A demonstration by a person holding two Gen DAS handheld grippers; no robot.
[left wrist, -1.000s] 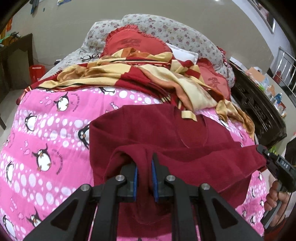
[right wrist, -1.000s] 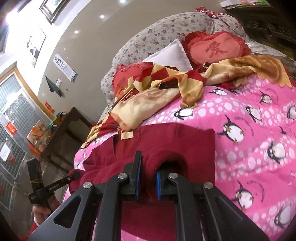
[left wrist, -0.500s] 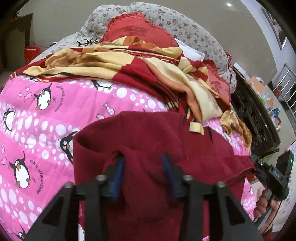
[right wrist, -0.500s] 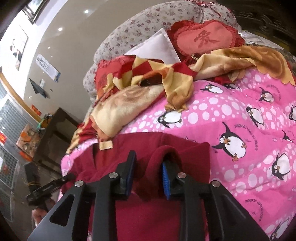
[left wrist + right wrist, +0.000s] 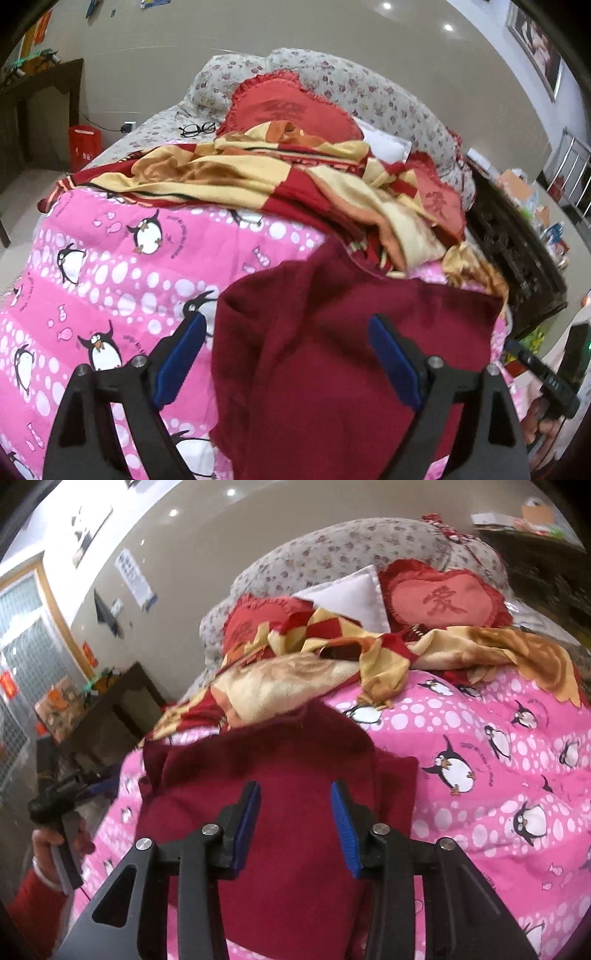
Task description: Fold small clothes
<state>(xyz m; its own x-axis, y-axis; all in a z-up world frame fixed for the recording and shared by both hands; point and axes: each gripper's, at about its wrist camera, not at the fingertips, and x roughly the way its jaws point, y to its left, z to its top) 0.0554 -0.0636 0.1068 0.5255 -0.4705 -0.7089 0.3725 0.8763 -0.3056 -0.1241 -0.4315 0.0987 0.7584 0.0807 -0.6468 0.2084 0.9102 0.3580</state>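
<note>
Here, a dark red fleece garment (image 5: 332, 350) lies folded on a bright pink quilt printed with penguins and white dots (image 5: 110, 266), which covers the bed. The left tool (image 5: 288, 354) hangs just above the garment with its blue-padded fingers (image 5: 177, 354) spread wide, gripping nothing; one finger sits over the quilt at the garment's left edge, the other over the red cloth. From the right wrist view, the right tool (image 5: 295, 823) is likewise released, its blue pads (image 5: 343, 827) apart over the middle of the same garment (image 5: 288, 794), with cloth showing between them and no fabric pinched.

The garment's far edge reaches a rumpled yellow-and-red checked blanket (image 5: 258, 177) heaped across the bed beyond it. Behind the blanket stand two red heart-shaped cushions with ruffled edges (image 5: 443, 598), a white square pillow (image 5: 343, 594) between them, and a grey floral headboard cushion (image 5: 351, 85). A pair of black-framed glasses (image 5: 197, 129) rests on the floral sheet near the left cushion.

At the right edge of the left wrist view, the person's right hand (image 5: 543, 424) grips the black handle of its tool beside the bed. In the right wrist view, the left hand (image 5: 51, 845), in a red sleeve, holds its handle at the garment's left side. A dark wooden cabinet (image 5: 517, 251) stands next to the bed.
</note>
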